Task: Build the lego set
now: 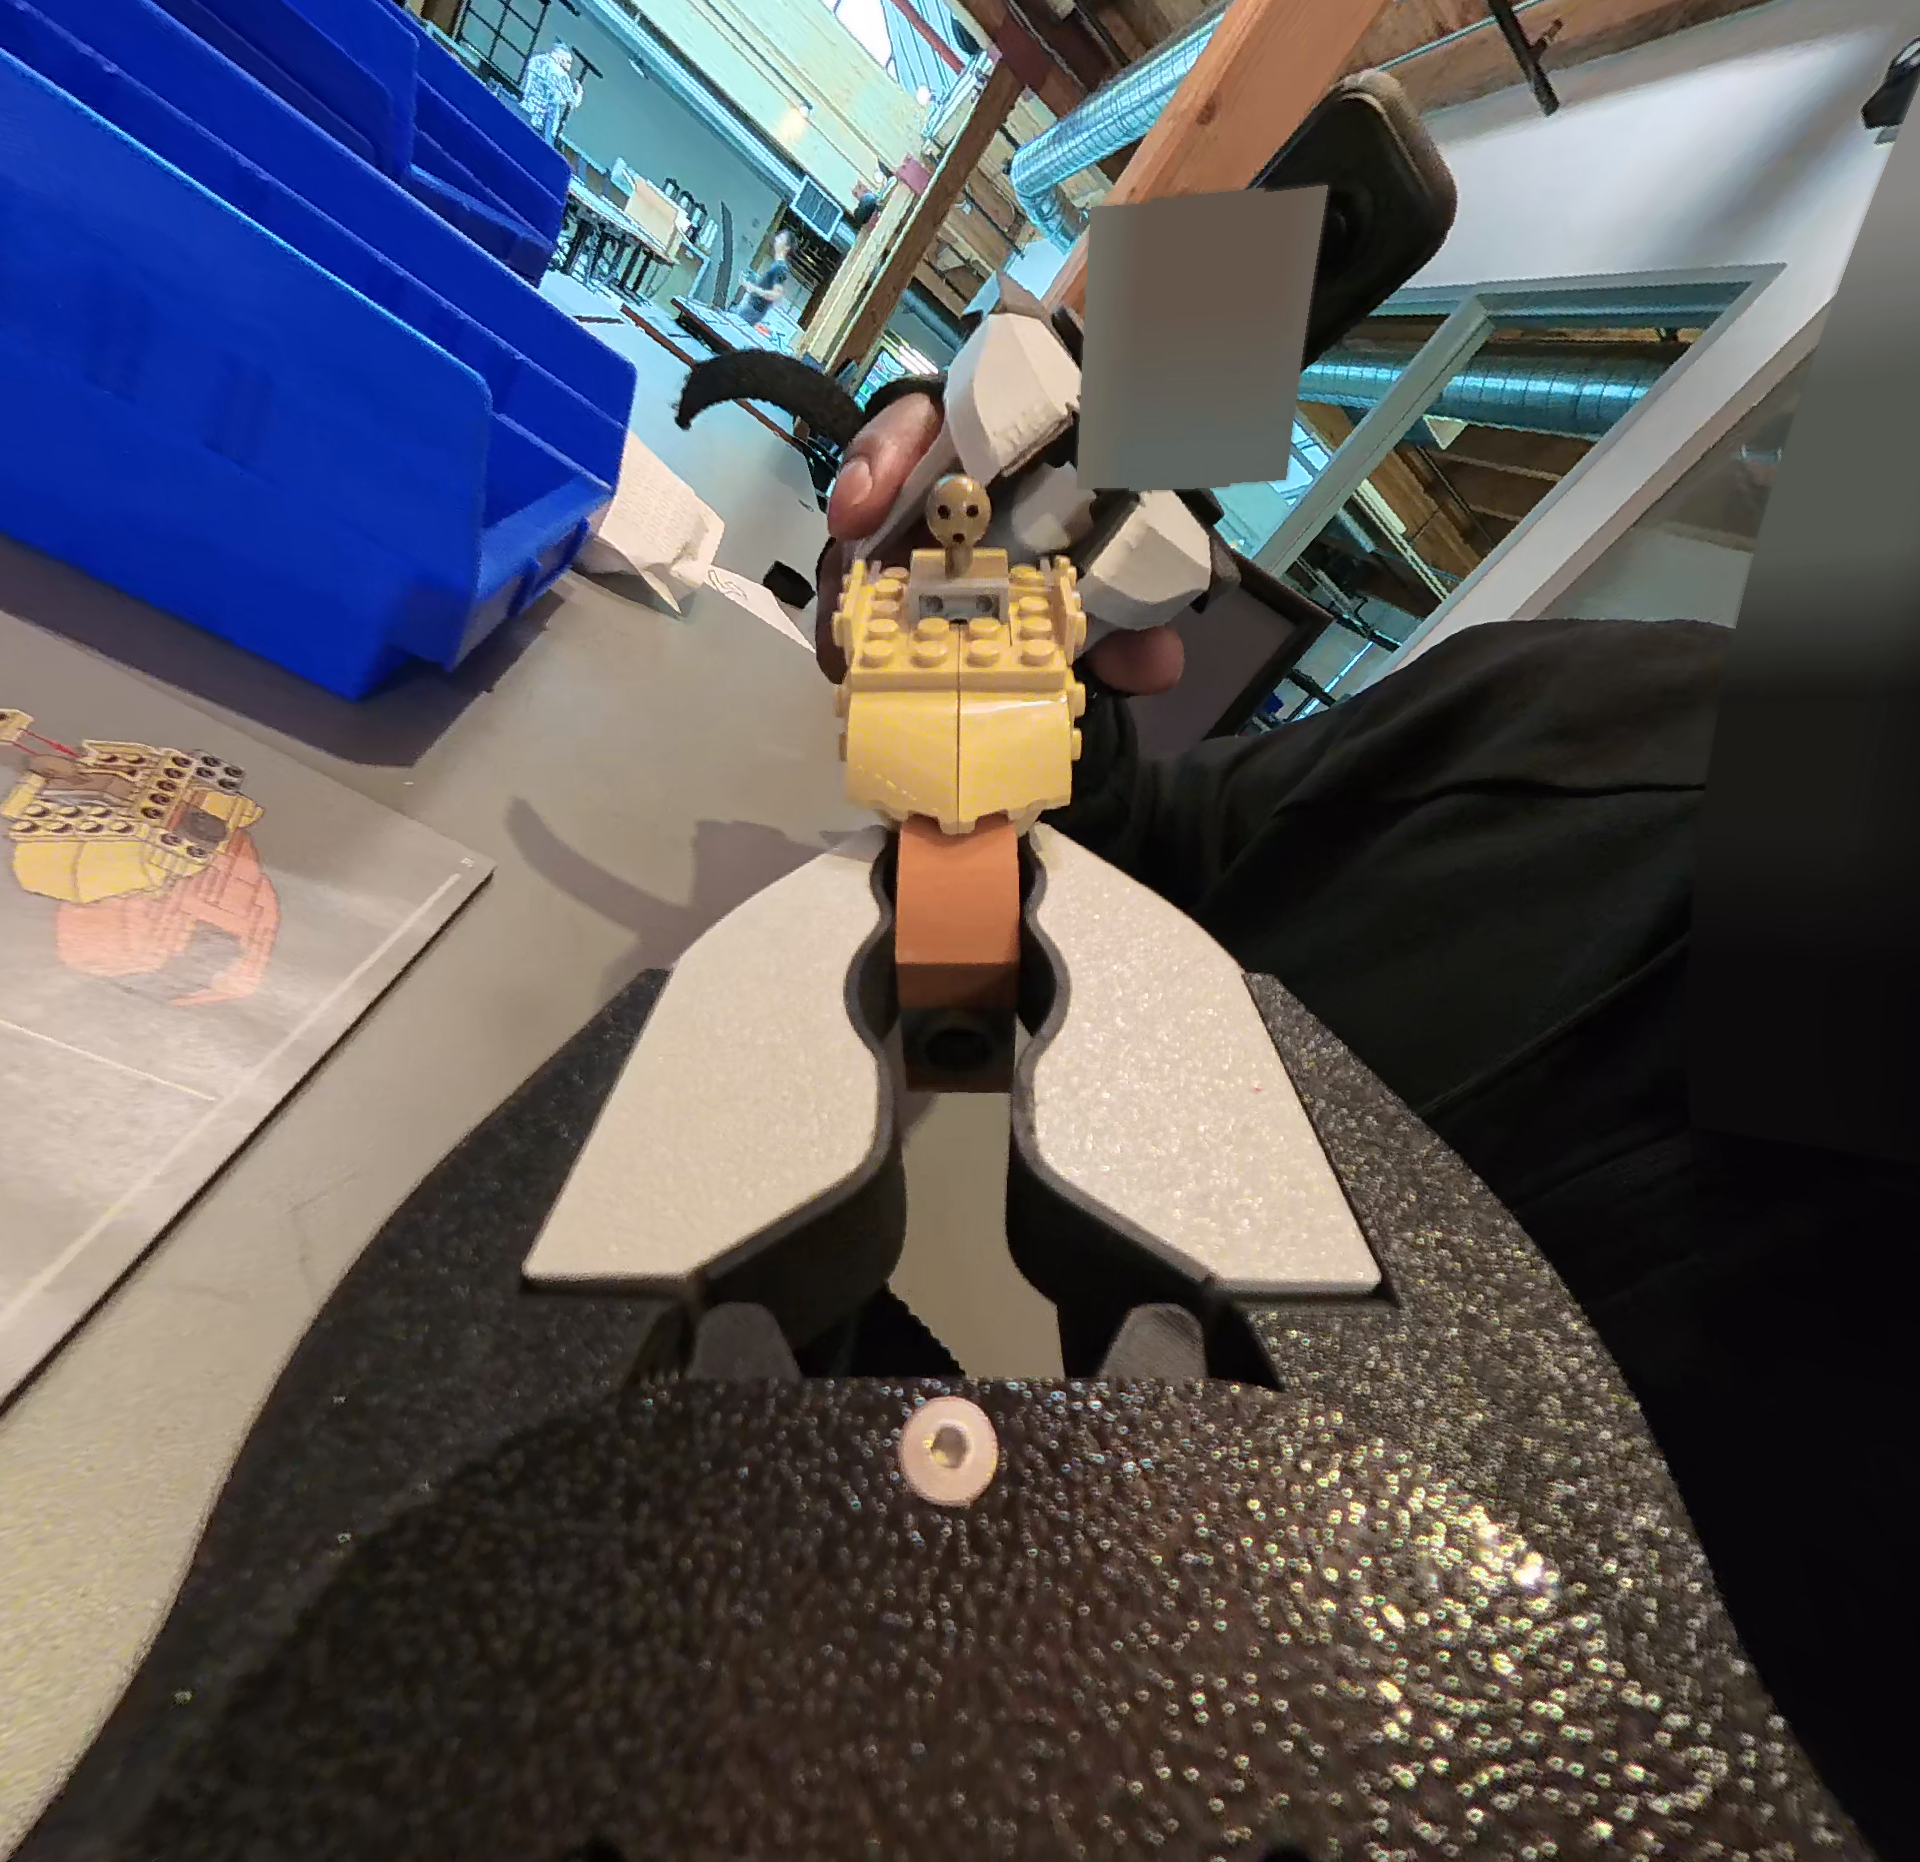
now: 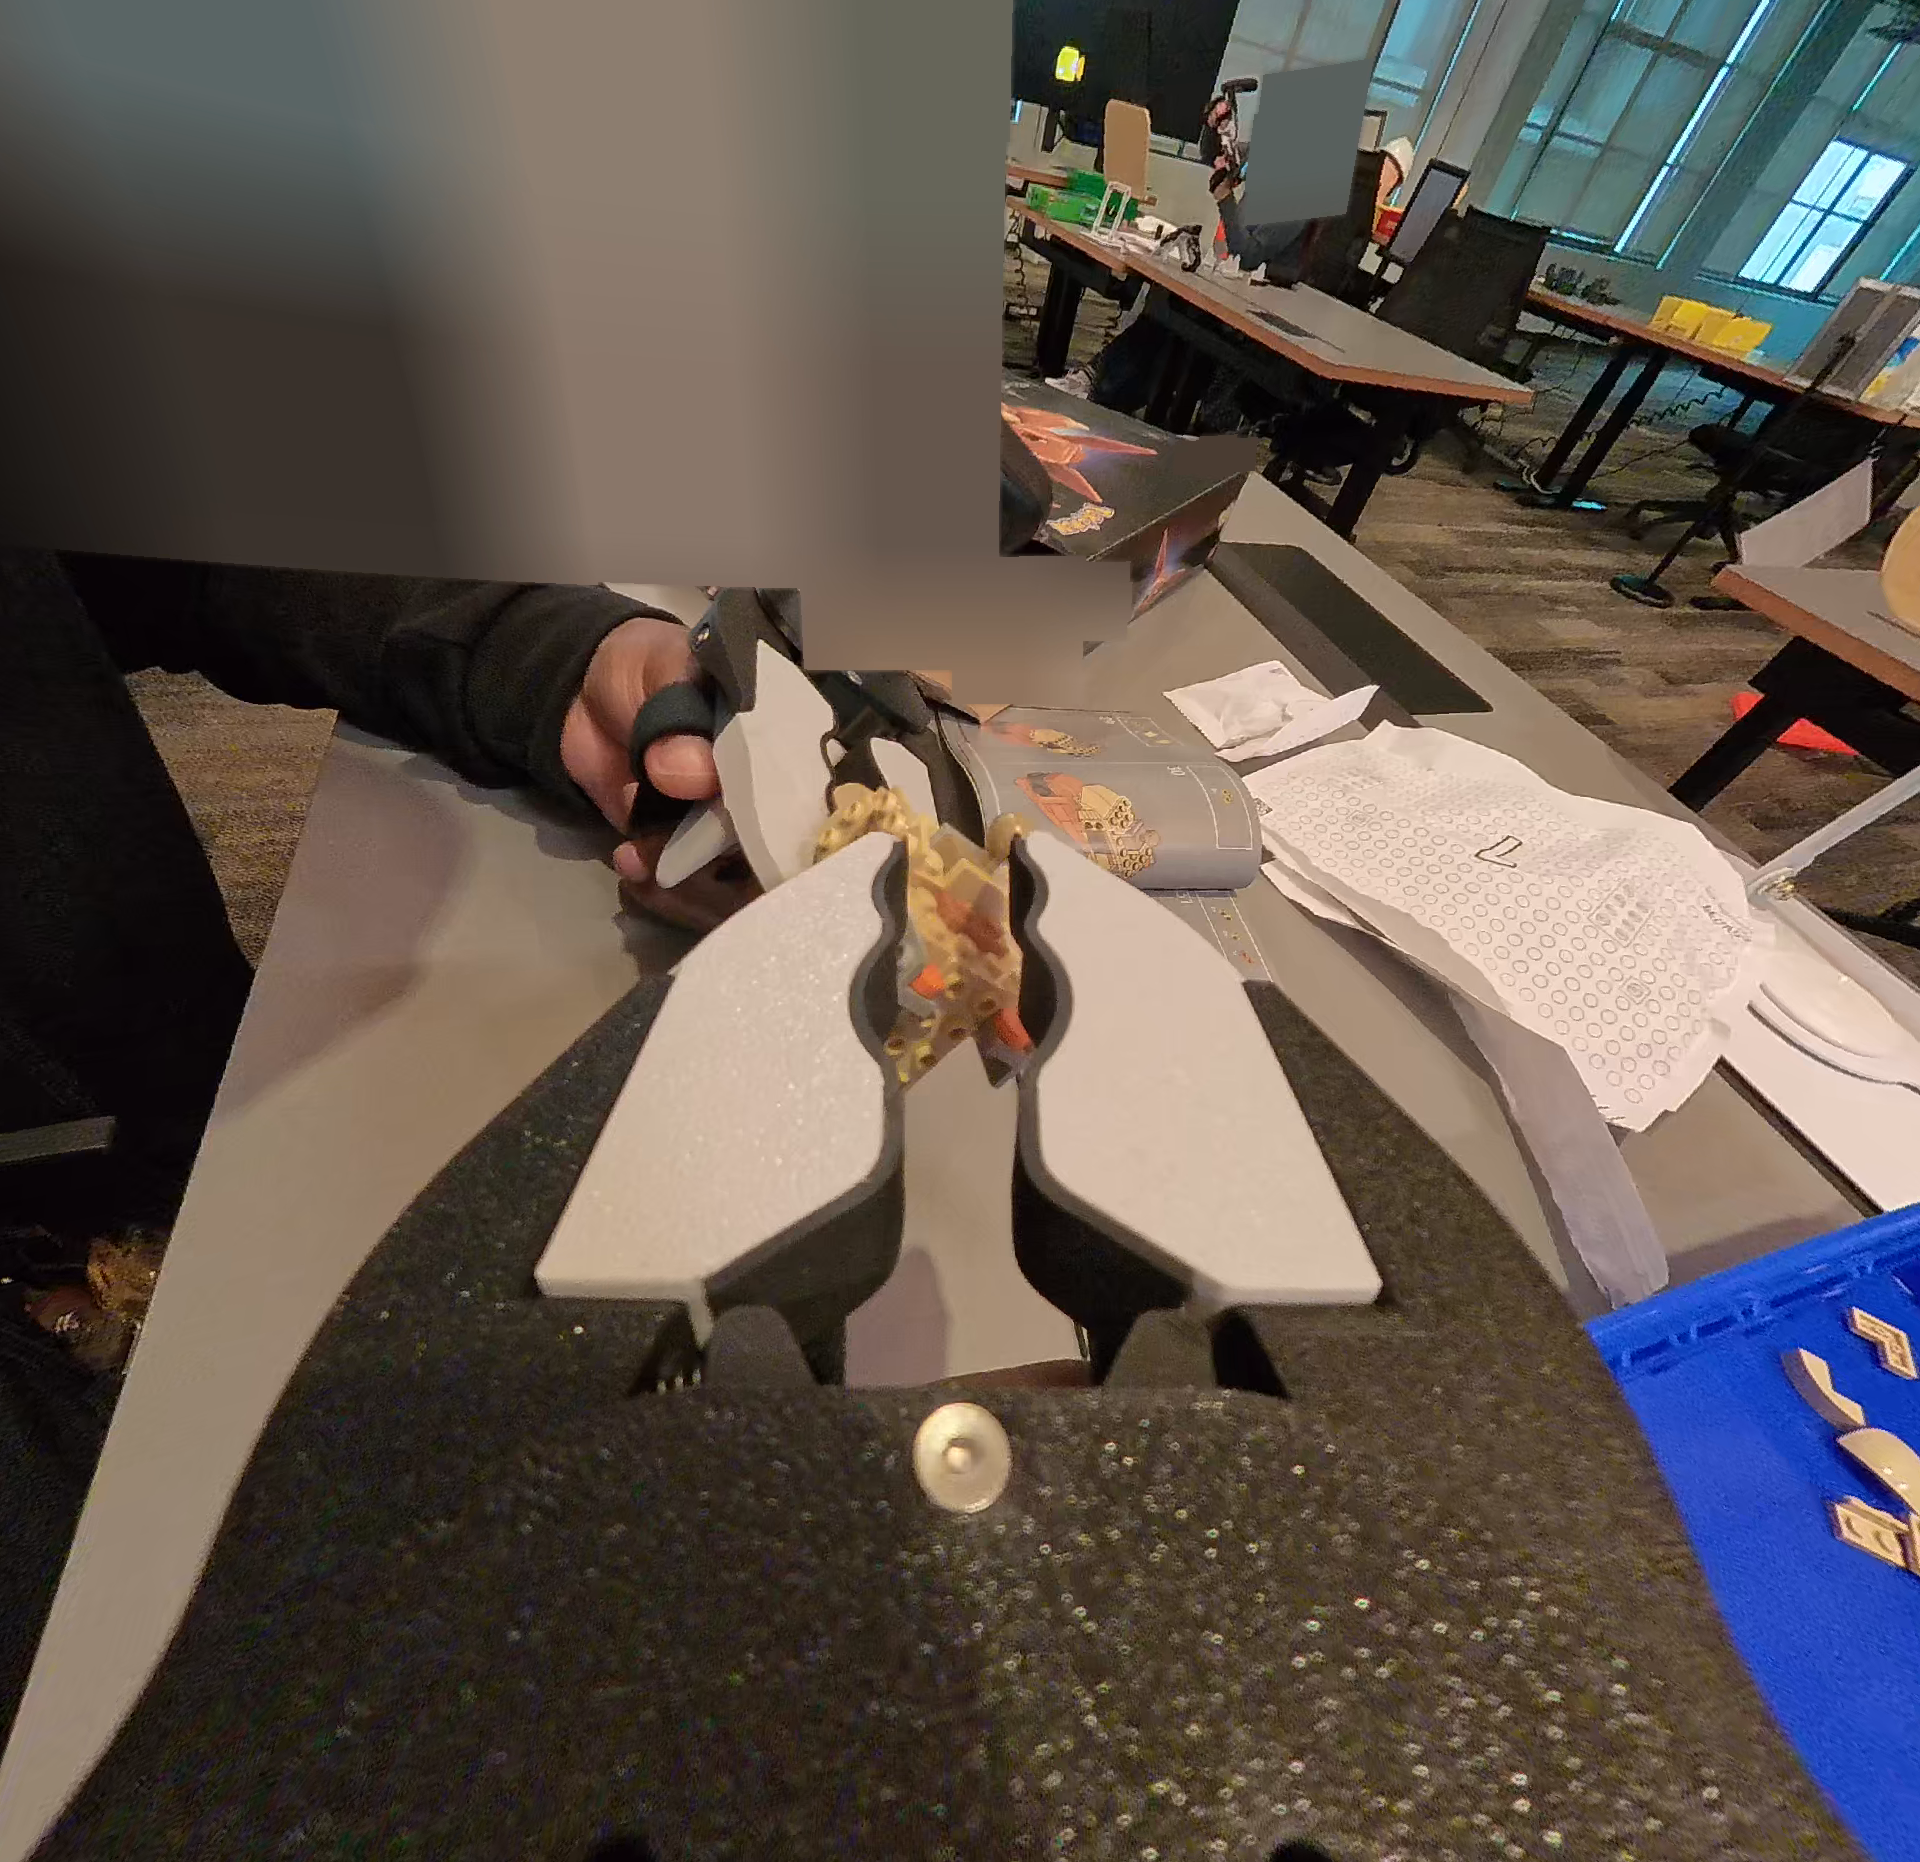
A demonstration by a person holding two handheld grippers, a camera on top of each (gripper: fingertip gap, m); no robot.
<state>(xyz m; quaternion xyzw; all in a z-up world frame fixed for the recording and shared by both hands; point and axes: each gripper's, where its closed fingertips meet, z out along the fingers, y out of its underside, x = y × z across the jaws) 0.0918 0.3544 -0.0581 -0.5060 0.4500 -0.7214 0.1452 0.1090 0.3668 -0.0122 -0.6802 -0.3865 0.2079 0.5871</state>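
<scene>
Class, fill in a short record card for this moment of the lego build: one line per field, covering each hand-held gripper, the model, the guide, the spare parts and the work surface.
left hand-held gripper: shut on the brown end of the lego model
right hand-held gripper: shut on the lego model from the other side
lego model: tan studded body, small round-headed piece on top, held off the table
instruction booklet: open on the table
blue bin: holds loose tan pieces
paper bags: torn open, lying flat
table: grey
</scene>
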